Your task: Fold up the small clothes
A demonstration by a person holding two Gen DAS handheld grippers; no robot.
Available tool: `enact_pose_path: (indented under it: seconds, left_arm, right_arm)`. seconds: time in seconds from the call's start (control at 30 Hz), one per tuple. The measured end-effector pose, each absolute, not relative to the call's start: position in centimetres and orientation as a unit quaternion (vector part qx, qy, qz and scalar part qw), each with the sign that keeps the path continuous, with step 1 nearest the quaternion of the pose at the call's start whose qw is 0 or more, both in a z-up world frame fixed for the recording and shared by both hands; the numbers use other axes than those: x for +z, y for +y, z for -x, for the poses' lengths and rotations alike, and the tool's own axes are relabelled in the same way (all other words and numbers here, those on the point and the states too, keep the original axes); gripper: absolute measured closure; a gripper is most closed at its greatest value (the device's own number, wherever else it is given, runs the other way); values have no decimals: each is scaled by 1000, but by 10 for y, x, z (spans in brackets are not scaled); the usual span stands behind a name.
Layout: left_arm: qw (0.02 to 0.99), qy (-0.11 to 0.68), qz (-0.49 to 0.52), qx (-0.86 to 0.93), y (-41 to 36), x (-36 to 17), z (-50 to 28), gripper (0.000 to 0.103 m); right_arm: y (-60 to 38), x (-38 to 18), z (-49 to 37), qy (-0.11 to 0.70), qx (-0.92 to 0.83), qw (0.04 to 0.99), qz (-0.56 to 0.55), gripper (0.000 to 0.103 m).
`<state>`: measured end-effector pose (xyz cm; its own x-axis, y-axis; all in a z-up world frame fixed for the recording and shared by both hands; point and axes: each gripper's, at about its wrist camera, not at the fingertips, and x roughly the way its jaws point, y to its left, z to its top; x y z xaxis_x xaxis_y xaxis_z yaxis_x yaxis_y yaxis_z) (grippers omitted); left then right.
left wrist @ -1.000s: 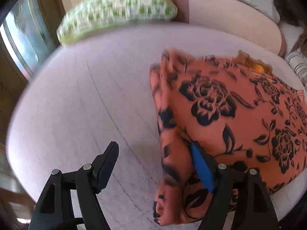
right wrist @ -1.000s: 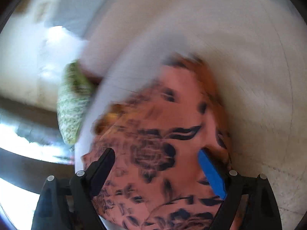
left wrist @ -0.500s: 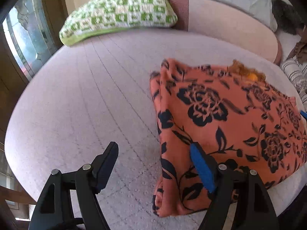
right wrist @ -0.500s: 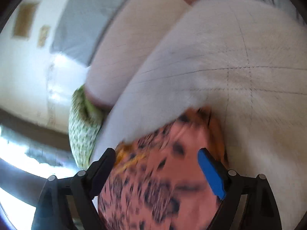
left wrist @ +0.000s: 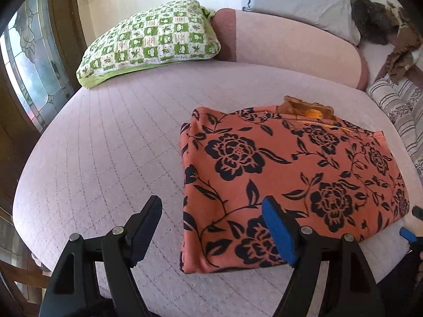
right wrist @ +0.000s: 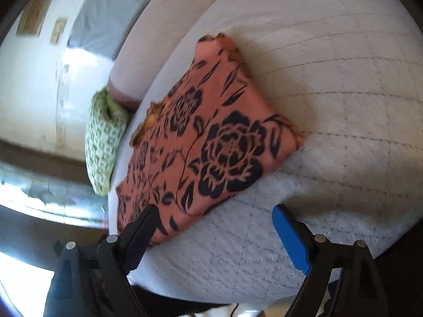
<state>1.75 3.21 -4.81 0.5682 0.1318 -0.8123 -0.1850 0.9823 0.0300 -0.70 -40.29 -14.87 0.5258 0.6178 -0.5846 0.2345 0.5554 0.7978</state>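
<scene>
folded floral garment (left wrist: pixel 285 174) on bed (left wrist: pixel 111 142)

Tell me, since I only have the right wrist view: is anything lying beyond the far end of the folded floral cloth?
Observer: Yes. The left wrist view shows a striped cushion beside the bed, past the folded floral cloth.
Operator: Is the left claw holding the cloth?
Observer: No. The left claw is open; one finger overlaps the cloth's near edge in the picture, gripping nothing.
Operator: What pattern is on the green pillow? It's blurred for me.
Observer: The green pillow has green and white checks with small leaf prints.
</scene>
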Motion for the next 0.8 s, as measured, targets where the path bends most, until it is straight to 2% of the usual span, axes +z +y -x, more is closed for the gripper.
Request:
enact_pose_path:
  seconds: [0.47,0.63,0.8]
  left_arm:
    - [885,458,29,72,15,-50,-23,24]
    - [884,465,9,51,-6,-62,-42,24]
    - [876,481,-15,28,-29,-89,-66,24]
  right_arm:
    - [-427,-144,-10,444,68,739,-502,14]
    - [-440,-114,-19,426,48,788,-442,14]
    - [-438,-132,-56,486,78,785,-375,14]
